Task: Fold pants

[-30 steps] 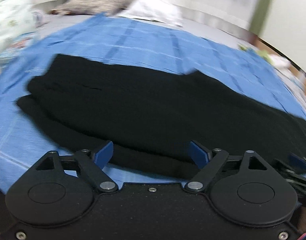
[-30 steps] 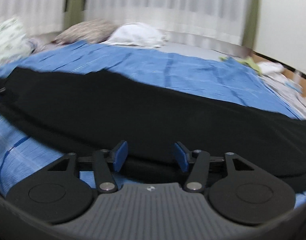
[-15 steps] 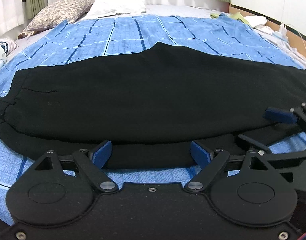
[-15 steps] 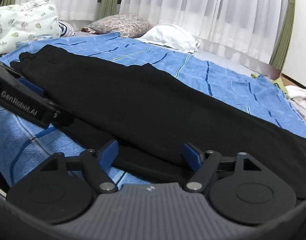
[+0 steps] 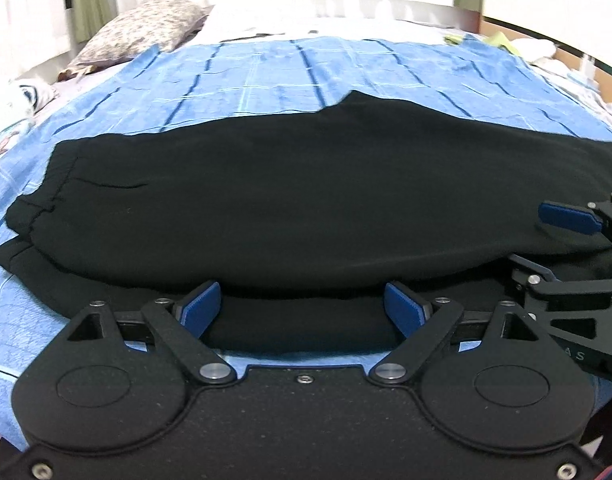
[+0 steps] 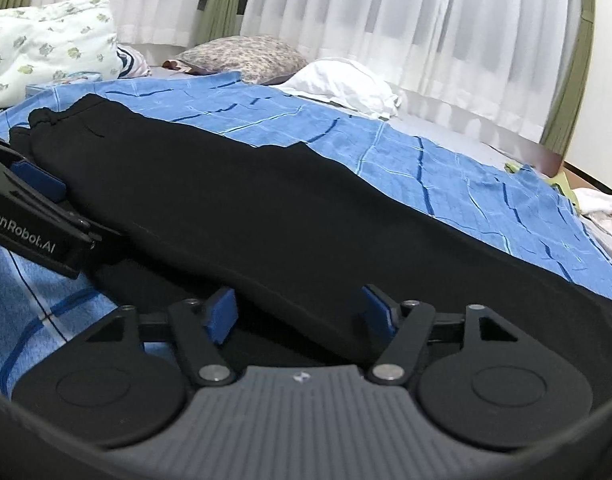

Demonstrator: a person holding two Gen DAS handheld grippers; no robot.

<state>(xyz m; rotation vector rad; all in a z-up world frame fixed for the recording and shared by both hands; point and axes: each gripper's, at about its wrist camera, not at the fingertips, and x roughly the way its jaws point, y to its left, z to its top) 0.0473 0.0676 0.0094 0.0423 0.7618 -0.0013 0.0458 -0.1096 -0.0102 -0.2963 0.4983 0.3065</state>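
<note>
Two layers of black pants (image 5: 306, 208)

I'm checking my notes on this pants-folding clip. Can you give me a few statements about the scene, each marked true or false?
1. The pants are black. True.
2. They lie on a red sheet. False: the sheet is blue with darker stripes.
3. The left gripper is clamped shut with nothing between its pads. False: its jaws stand wide, at the pants' near edge.
4. One leg lies folded over the other. True.
5. The right gripper holds the pants in the air. False: its jaws are open and the pants lie flat.
6. Pillows lie beyond the sheet. True.
</note>
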